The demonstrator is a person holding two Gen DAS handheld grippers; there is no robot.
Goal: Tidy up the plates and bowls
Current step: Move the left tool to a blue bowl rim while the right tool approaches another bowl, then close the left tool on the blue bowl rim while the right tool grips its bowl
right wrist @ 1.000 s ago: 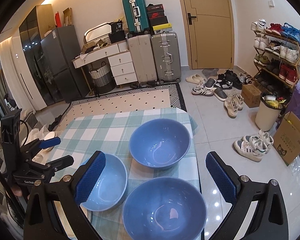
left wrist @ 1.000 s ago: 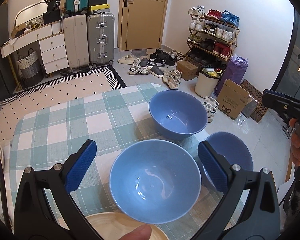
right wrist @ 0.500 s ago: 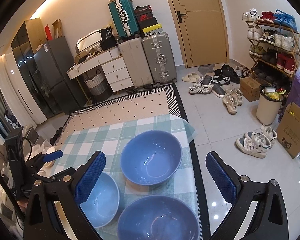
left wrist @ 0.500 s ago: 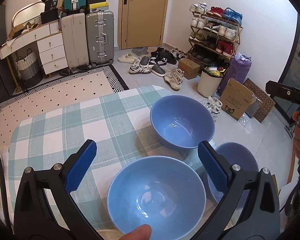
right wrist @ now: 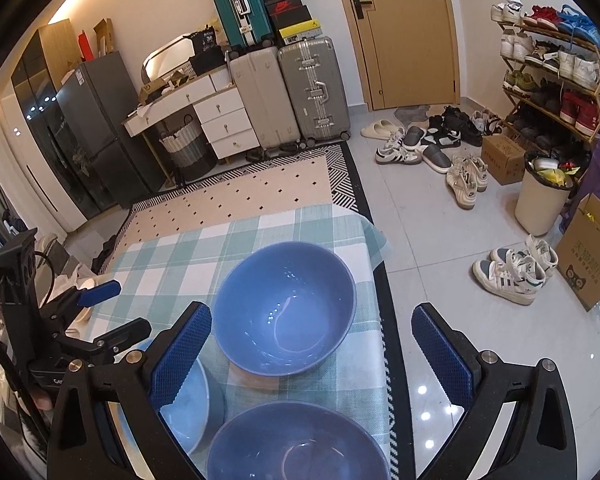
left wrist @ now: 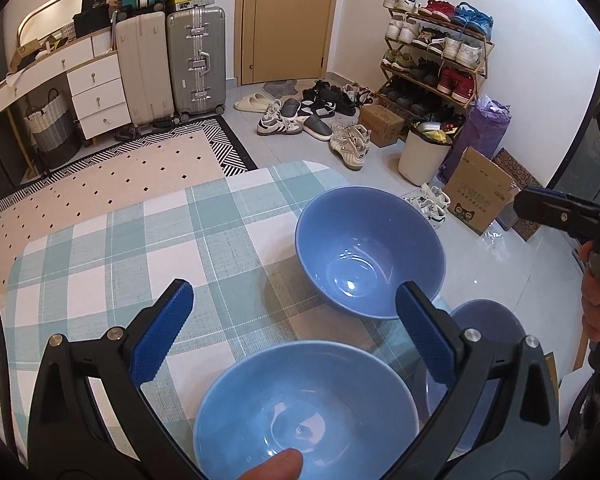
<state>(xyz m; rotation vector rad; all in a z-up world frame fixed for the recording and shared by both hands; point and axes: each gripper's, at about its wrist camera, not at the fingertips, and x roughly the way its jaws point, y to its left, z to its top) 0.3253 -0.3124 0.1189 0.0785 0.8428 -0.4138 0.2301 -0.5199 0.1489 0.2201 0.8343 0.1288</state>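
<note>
Checked tablecloth (left wrist: 100,248) over the table, carrying 3 blue bowls. Far bowl (left wrist: 370,252) upright near the cloth's far right corner; near bowl (left wrist: 304,408) below the left gripper (left wrist: 294,332), jaws spread wide, holding nothing. Third bowl (left wrist: 482,328) at the right edge, partly hidden behind a finger. Right gripper (right wrist: 312,340) likewise gaping, empty. Fingertip (left wrist: 276,468) intruding at the bottom.
</note>
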